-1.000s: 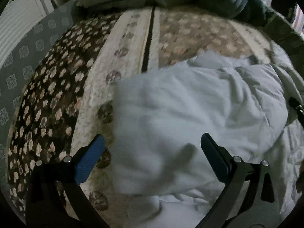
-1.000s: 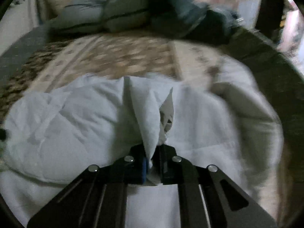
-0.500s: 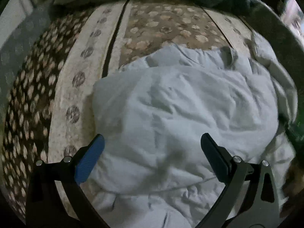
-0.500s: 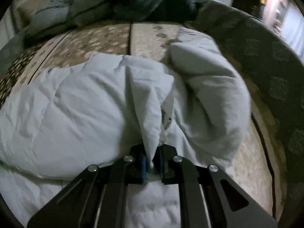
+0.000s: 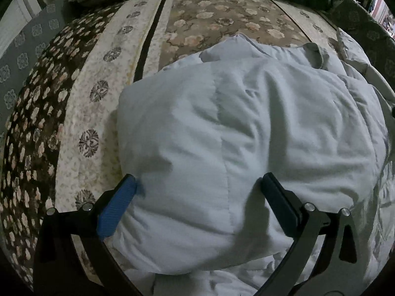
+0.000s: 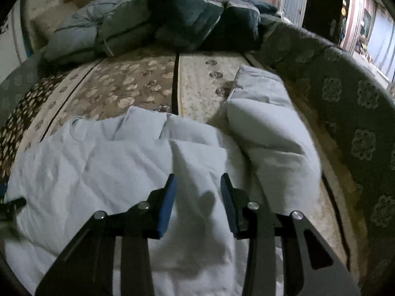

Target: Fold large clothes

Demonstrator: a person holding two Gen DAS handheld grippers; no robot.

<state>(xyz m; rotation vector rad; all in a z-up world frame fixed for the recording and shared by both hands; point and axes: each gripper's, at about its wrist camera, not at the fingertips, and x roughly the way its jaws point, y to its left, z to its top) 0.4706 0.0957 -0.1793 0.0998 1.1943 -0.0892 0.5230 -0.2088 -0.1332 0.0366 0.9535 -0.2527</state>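
The left gripper (image 5: 197,185) points steeply down, jaws spread wide, while the right gripper's (image 6: 197,185) jaws are opening.

The room is dim and both views run cool and greyish, with grain in the dark parts. Brightest by far is the pale padded garment (image 5: 246,135), though it never glares. In the right wrist view daylight shows at two o'clock, past the dark door (image 6: 321,7), washed out and pinkish. The left gripper (image 5: 197,185) throws soft shadows on the cloth by its fingers; the right gripper (image 6: 197,185) drops a shadow at six o'clock between its fingers. The fisheye bows the floral bedspread (image 5: 86,98) into a dome, black at the corners. The pillows (image 6: 123,32) at twelve look soft.
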